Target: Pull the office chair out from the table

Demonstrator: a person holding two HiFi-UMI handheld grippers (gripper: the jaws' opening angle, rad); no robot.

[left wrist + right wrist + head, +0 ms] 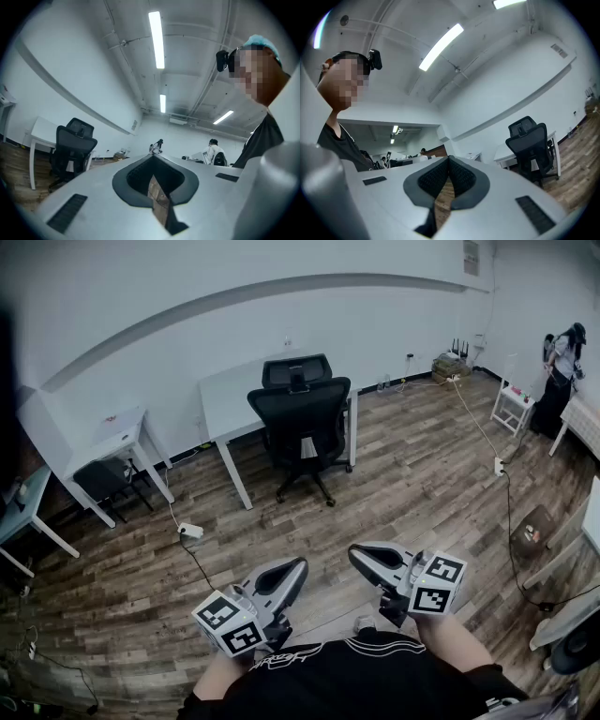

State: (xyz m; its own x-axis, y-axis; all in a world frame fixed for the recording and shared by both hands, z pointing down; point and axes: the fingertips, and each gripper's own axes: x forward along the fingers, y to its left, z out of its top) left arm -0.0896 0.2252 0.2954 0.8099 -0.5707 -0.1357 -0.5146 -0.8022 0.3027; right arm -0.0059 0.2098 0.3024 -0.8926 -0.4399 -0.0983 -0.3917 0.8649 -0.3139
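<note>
Chair: the office chair (302, 418) sits pushed in at the table (230, 395) front, its backrest turned away from the table.
Left gripper (302, 564): well short of the table, jaws closed tip to tip, holding nothing.
Right gripper (354, 555): equally far from the table, jaws pressed together, empty.
Grip risk: closed jaws would only nudge the backrest, so they must spread first.
Floor risk: a power strip (190, 531) and its cable (199, 563) lie before the table's left leg and could snag a foot or a castor.
Chair risk: an off-centre pull may swivel the seat or knock a table leg.
</note>
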